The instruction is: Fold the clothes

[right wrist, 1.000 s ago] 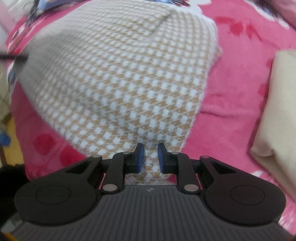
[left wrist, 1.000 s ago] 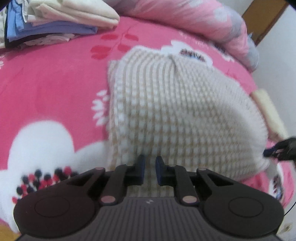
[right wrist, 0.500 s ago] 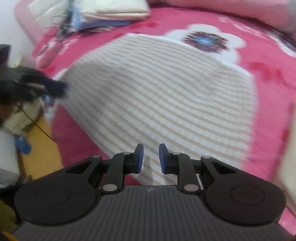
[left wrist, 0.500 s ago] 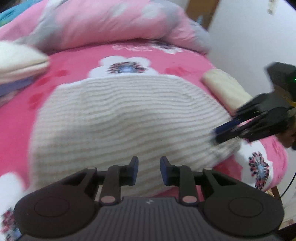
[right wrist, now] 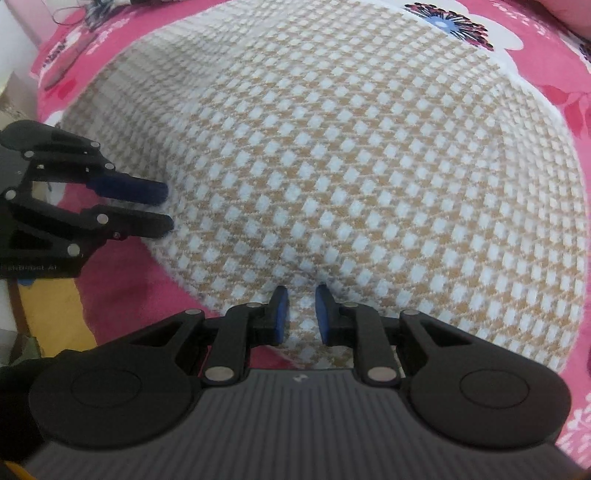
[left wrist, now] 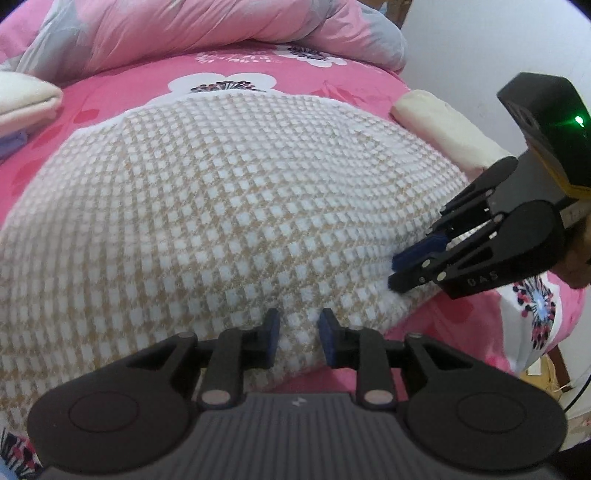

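A beige-and-white checked knit garment (left wrist: 240,203) lies folded on the pink floral bed (left wrist: 122,99). My left gripper (left wrist: 297,332) is at its near edge, shut on the thick cloth, which puckers between the blue pads. My right gripper (right wrist: 301,314) is shut on the same near edge further right, over the checked knit (right wrist: 351,166), which puckers there too. The left wrist view shows the right gripper (left wrist: 393,271) pinching the garment's right corner. The right wrist view shows the left gripper (right wrist: 168,206) at the left corner.
A rumpled pink duvet (left wrist: 184,33) lies along the back of the bed. A cream folded piece (left wrist: 443,129) sits at the right edge by the white wall (left wrist: 480,44), and a folded stack (left wrist: 26,99) at the left. A yellow floor (right wrist: 48,314) shows below the bed edge.
Both grippers have swung round with the garment, which now spreads wide across the bed. The left jaws stand a little wider than a second ago. The blur is gone.
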